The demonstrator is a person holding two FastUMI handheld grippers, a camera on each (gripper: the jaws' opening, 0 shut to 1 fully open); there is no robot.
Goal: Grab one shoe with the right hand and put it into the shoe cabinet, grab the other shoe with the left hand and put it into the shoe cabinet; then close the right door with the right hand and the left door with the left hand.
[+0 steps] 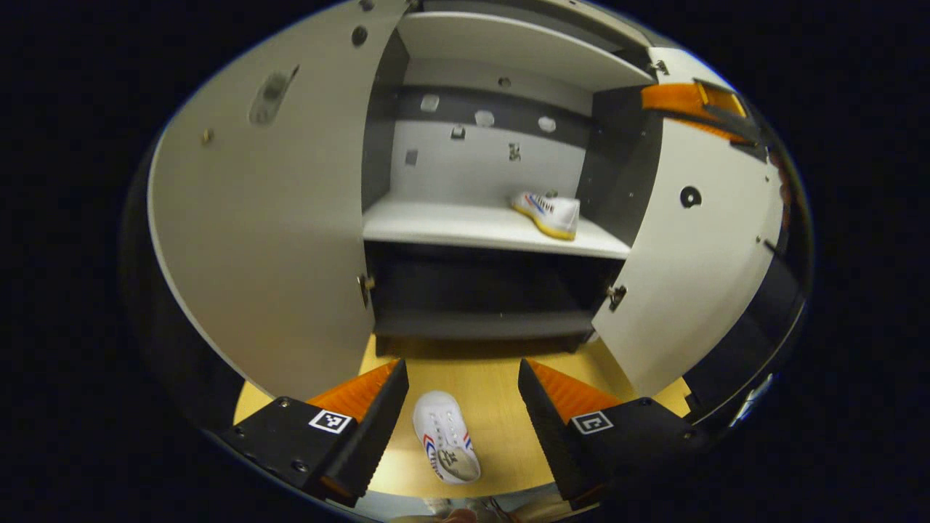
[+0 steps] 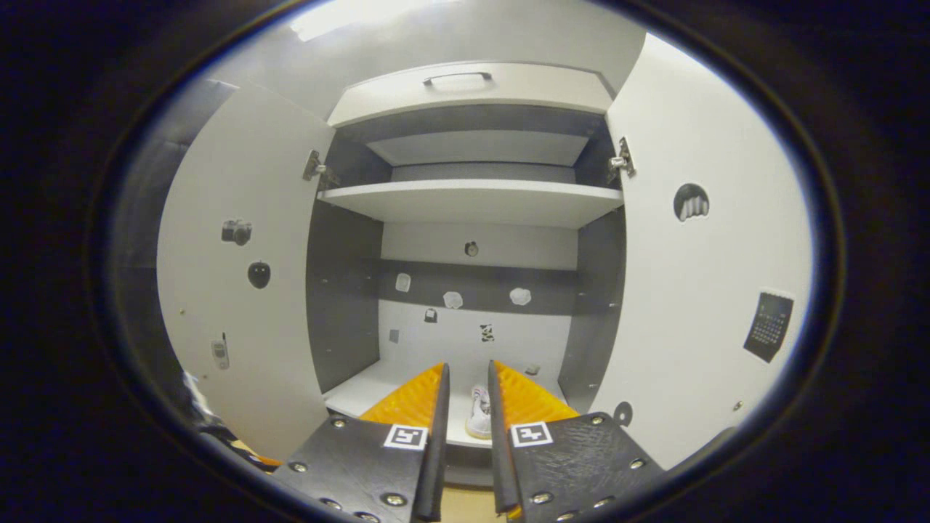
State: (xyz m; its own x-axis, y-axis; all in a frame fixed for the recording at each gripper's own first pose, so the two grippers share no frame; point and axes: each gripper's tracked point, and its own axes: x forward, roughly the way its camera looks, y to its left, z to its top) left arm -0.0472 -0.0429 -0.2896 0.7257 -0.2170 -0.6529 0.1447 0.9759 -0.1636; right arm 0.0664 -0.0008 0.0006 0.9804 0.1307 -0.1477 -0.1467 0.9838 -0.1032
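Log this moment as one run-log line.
shoe on shelf: placed | shoe on floor: not grasped | left hand-held gripper: open above it | right hand-held gripper: narrow gap, empty | cabinet doors: both open

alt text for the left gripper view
The left gripper, open, hovers over a white shoe on the wooden floor before an open cabinet. A second shoe sits on its middle shelf, right side.

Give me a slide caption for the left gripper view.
Open left claw hovers over the second shoe on the floor; first shoe already shelved, cabinet doors open.
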